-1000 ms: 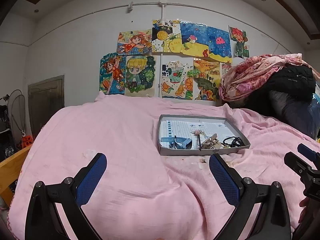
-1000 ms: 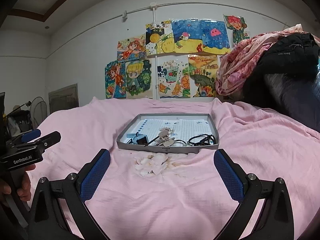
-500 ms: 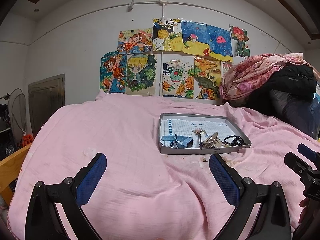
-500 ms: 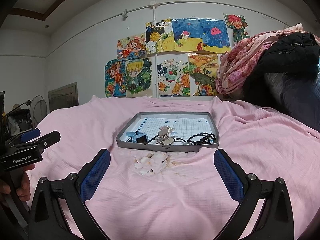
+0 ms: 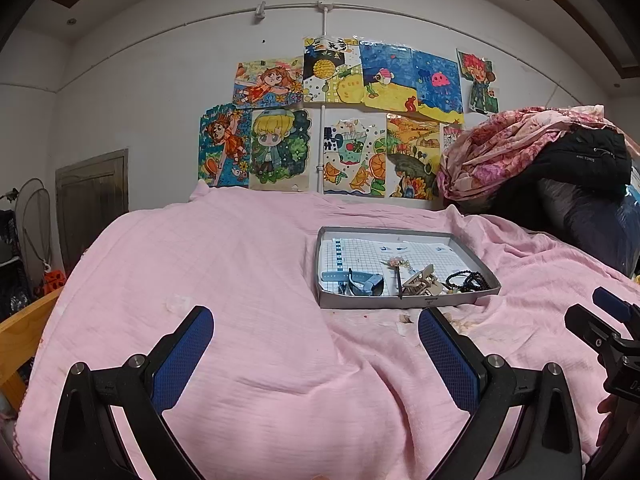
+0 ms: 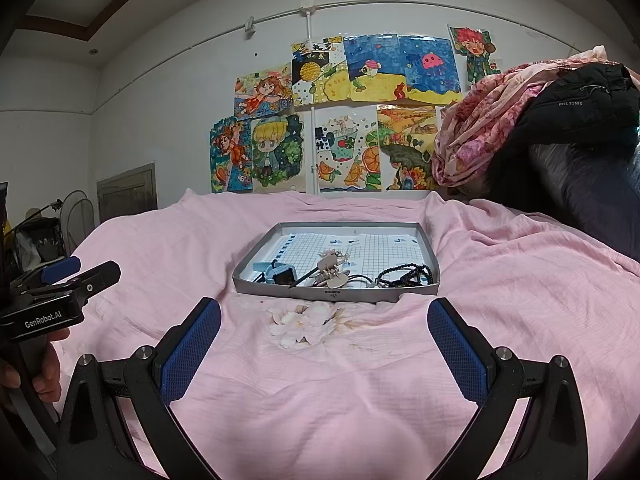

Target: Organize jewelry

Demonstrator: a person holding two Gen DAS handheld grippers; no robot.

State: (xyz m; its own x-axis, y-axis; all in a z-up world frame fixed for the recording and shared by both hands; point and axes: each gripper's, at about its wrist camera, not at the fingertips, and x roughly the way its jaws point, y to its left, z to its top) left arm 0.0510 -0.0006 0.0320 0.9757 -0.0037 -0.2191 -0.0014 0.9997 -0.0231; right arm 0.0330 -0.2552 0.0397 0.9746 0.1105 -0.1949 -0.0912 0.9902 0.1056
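Well ahead of the left gripper [image 5: 316, 334], whose blue pads stand wide apart and empty, a grey tray [image 5: 404, 301] sits on the pink blanket [image 5: 224, 264], holding a blue watch [image 5: 366, 282], hair clip [image 5: 423, 285] and black beads [image 5: 468, 280]. Likewise, the right gripper [image 6: 324, 326] gapes empty before that tray [image 6: 332, 293]; "GenRobot.AI" marks the left gripper's body [image 6: 44, 312], and "SINCE 1983" shows mirrored on a black jacket [image 6: 576, 104].

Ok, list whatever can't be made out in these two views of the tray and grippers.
- Small items tangled beside the beige hair claw in the grey tray: too small in both views.
- Print on the tray's grid sheet: too small.
- Black bead string: bracelet or necklace, unclear; the tray's front wall cuts it.
- Right gripper in the left wrist view: cut by the frame edge.
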